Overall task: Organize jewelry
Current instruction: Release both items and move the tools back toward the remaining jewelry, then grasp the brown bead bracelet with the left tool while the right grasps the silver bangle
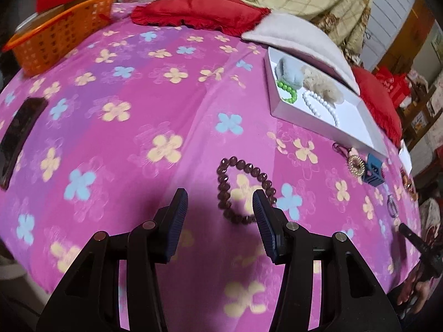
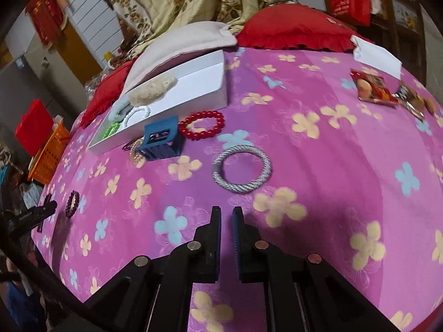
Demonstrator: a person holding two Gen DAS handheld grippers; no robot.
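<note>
A dark purple bead bracelet [image 1: 243, 191] lies on the pink flowered cloth, just ahead of my left gripper [image 1: 220, 200], which is open and empty above it. The bracelet also shows far left in the right wrist view [image 2: 72, 203]. A white tray [image 1: 360, 132] holds a green bead bracelet [image 1: 288, 91], a white pearl necklace [image 1: 321, 105] and fluffy scrunchies [image 1: 322, 84]. My right gripper [image 2: 227, 214] is nearly closed and empty, short of a silver rope bangle [image 2: 242, 172]. A red bead bracelet [image 2: 202, 125] and a blue claw clip [image 2: 162, 139] lie by the tray [image 2: 193, 88].
An orange basket [image 1: 58, 36] stands at the far left. Red cushions [image 1: 199, 11] and a beige cushion [image 1: 299, 36] lie behind the tray. A black flat object [image 1: 19, 135] lies at the left edge. Snack packets [image 2: 373, 85] and a white paper [image 2: 376, 55] lie far right.
</note>
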